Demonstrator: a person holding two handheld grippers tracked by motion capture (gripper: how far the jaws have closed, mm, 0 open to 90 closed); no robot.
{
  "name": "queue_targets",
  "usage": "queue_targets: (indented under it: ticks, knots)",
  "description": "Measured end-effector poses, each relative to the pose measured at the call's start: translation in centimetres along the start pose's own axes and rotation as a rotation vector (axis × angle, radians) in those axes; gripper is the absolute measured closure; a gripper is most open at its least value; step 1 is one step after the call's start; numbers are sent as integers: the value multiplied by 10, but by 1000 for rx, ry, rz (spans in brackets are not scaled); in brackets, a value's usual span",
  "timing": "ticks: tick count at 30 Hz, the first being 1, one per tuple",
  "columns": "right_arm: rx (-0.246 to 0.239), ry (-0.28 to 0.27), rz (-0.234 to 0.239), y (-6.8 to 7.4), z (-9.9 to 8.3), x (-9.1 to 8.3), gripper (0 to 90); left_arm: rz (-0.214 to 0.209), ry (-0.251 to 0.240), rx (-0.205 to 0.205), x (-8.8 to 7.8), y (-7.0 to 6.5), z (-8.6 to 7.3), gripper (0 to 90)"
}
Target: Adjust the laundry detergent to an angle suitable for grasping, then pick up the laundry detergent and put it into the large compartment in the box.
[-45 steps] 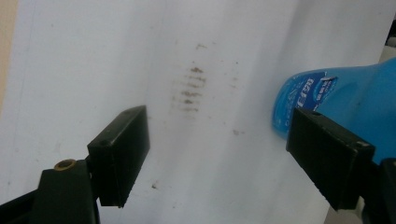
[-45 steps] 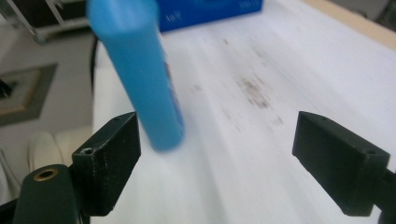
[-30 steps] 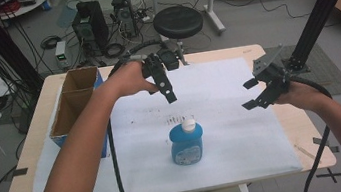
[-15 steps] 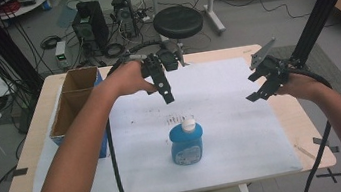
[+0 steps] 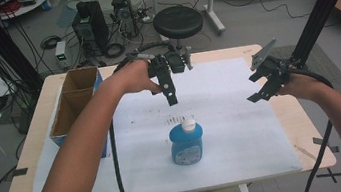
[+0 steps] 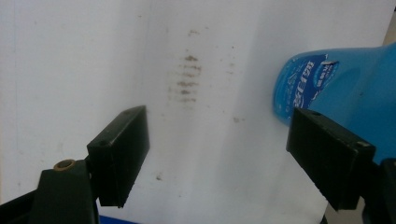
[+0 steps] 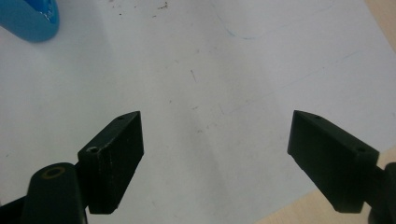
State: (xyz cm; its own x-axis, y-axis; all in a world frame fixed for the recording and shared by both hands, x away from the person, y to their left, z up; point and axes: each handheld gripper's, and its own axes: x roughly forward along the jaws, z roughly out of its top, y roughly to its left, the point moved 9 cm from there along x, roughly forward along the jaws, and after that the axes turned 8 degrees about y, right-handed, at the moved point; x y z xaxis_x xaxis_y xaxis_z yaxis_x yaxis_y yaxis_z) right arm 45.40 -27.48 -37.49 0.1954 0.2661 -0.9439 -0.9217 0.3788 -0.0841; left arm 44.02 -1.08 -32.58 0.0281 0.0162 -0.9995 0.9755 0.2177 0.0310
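Note:
A blue bottle (image 5: 187,144) with a white cap stands upright on the white sheet near the table's front middle. My left gripper (image 5: 170,93) hangs above and behind it, pointing down, jaws open and empty. In the left gripper view, the left gripper (image 6: 219,135) frames bare sheet, with the bottle (image 6: 341,88) behind its right jaw. My right gripper (image 5: 260,86) hovers at the sheet's right edge, well away from the bottle. Its jaws have just opened a little wider with nothing between them. The right gripper (image 7: 215,140) looks at bare sheet, the bottle (image 7: 32,16) far off at top left.
An open cardboard box (image 5: 75,96) with two compartments sits on the table's left side. The white sheet (image 5: 244,131) covers most of the wooden table (image 5: 309,127), with dark smudges (image 5: 174,120) behind the bottle. A black pole (image 5: 318,14) rises at the right; a stool (image 5: 178,21) stands behind.
The right gripper has shifted and tilted slightly at the sheet's right edge. The left gripper and the bottle have stayed where they were.

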Motion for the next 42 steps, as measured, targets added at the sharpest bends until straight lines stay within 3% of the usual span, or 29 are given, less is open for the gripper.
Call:
queue_targets:
  ticks: [14, 29, 42]
  knots:
    - [0, 0, 16, 0, -1, 0, 180, 22, 21, 25, 2, -1, 2, 223]
    - [-2, -7, 14, -1, 0, -3, 174, 30, 11, 9, 0, 0, 3, 223]
    - [-9, -5, 13, 7, 1, -3, 172, 46, -6, -5, -6, -4, -1, 223]
